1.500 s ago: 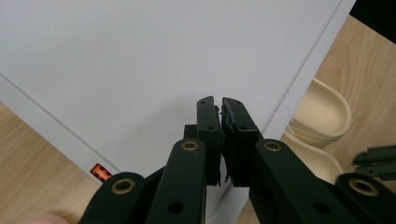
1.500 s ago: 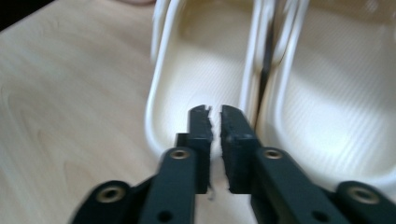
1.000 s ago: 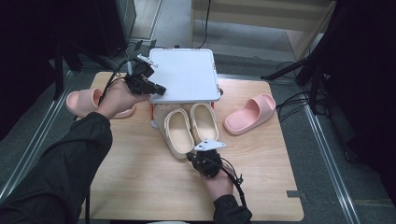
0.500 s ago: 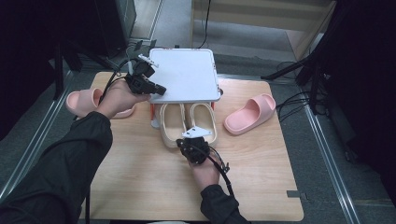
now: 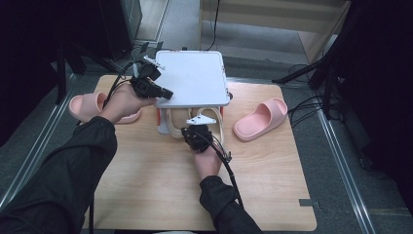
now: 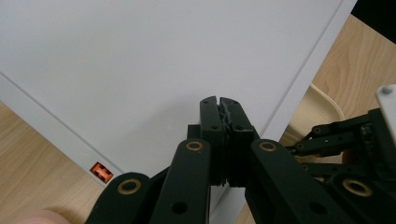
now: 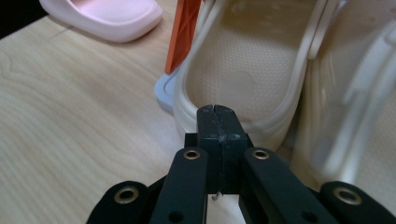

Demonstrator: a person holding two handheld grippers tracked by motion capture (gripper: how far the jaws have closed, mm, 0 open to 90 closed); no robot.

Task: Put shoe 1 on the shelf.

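A pair of beige slippers (image 5: 168, 120) lies mostly under a white raised shelf (image 5: 195, 78) with orange legs (image 7: 183, 32). My right gripper (image 5: 195, 128) is shut, with nothing between its jaws. Its tips (image 7: 216, 109) sit against the heel rim of the left beige slipper (image 7: 243, 60), and the other beige slipper (image 7: 355, 93) lies just to its right. My left gripper (image 5: 168, 93) is also shut and rests on the shelf's near left corner; in the left gripper view its tips (image 6: 219, 100) lie on the white shelf top (image 6: 140, 60).
One pink slipper (image 5: 260, 118) lies on the wooden table (image 5: 146, 185) to the right of the shelf. A second pink slipper (image 5: 90, 106) lies at the table's left edge, behind my left hand. Dark cables and stands surround the table.
My right gripper has moved away from the person toward the shelf. The beige slippers have slid with it further under the white shelf. The left gripper has stayed put.
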